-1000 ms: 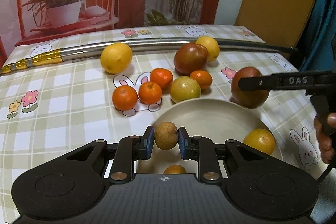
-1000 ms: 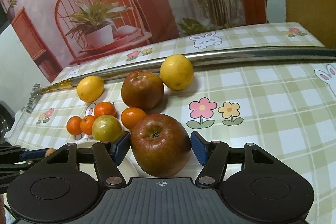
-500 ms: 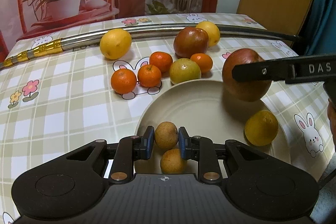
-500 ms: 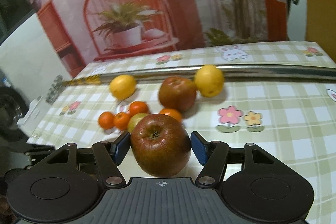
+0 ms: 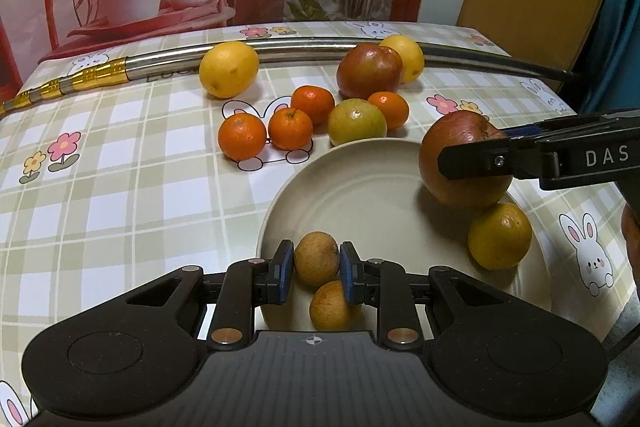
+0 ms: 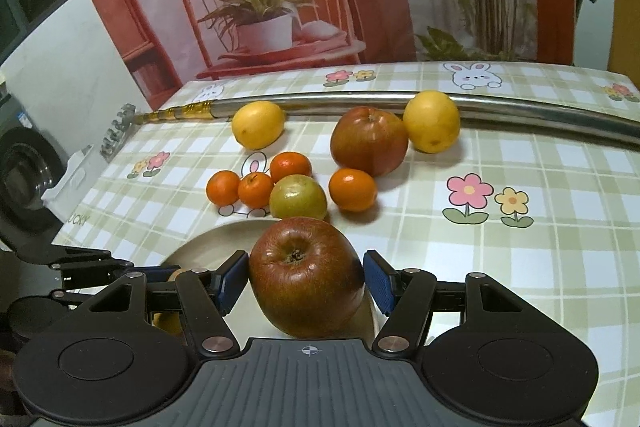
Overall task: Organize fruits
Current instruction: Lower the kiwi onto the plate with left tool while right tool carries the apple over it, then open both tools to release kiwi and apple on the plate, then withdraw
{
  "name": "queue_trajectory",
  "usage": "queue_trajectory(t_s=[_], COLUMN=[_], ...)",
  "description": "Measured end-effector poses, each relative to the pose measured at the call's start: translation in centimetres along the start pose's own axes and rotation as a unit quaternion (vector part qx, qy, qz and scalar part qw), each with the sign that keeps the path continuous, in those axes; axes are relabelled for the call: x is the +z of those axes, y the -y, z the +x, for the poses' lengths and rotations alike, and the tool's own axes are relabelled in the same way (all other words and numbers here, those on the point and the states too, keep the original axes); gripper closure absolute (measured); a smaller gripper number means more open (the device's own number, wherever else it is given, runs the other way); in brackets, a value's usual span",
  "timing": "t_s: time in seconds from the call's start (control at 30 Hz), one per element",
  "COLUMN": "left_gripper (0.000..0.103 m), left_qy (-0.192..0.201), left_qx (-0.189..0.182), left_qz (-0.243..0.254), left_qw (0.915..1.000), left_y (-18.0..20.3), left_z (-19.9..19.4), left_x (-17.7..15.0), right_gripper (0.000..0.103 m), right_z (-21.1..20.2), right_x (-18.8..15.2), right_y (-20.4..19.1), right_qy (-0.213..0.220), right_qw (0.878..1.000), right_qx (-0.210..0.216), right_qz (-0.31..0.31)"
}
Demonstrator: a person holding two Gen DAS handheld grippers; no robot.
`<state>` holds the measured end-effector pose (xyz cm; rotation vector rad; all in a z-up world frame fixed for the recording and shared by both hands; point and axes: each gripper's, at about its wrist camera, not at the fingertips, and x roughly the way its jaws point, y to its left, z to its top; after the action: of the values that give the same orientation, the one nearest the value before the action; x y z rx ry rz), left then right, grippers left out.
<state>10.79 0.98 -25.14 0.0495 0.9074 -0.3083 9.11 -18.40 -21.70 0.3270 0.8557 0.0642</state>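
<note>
The tabletop [image 5: 120, 187] wears a green checked cloth printed with rabbits and flowers. Nearest the left gripper [image 5: 316, 273] sits a cream plate [image 5: 360, 195]; the gripper, angled steeply down over the plate's near rim, is clenched on a small brown fruit [image 5: 317, 258], and a 2nd brown fruit [image 5: 330, 305] lies on the plate just below it. To its right on the plate rests a yellow-green citrus [image 5: 499, 235]. Above that, the right gripper [image 6: 306, 277] reaches in from the right, also tilted down, grasping a large red-brown apple [image 6: 306, 275] over the plate's far right edge; I cannot tell whether the apple touches the plate. Beyond the plate, off it, lie a greenish fruit [image 5: 357, 122] and 4 tangerines [image 5: 242, 137]. Farther on are a 2nd apple [image 5: 369, 71] and 2 lemons [image 5: 229, 69], close against a long metal pole [image 5: 300, 45] with a gold end that crosses the tabletop. Open cloth spreads to the left of the left gripper and to the right of the right one. Behind the far edge hangs a backdrop picturing a red chair and potted plant [image 6: 264, 15]
</note>
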Motion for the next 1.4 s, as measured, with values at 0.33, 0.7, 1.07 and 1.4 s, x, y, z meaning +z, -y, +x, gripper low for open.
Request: queue_trajectory(t_s=[0.33, 0.7, 1.07, 1.4], left_gripper=[0.077, 0.076, 0.076, 0.076], left_qy=[0.001, 0.004, 0.005, 0.005], left_qx=[-0.004, -0.009, -0.01, -0.011], left_qz=[-0.013, -0.024, -0.027, -0.029], left_qw=[0.9999, 0.9997, 0.9996, 0.9995], left_y=[-0.1, -0.5, -0.6, -0.7], left_z=[-0.2, -0.2, -0.2, -0.3], left_x=[-0.4, -0.5, -0.6, -0.6], right_gripper=[0.044, 0.044, 0.044, 0.044], right_z=[0.8, 1.4, 1.1, 0.7], right_x=[-0.2, -0.8, -1.0, -1.1], right_y=[-0.3, -0.8, -0.6, -0.8], right_qy=[-0.007, -0.015, -0.017, -0.016], right_qw=[1.0, 1.0, 1.0, 0.999], right_qx=[0.006, 0.0, -0.001, -0.01], right_qz=[-0.006, -0.025, -0.025, -0.03])
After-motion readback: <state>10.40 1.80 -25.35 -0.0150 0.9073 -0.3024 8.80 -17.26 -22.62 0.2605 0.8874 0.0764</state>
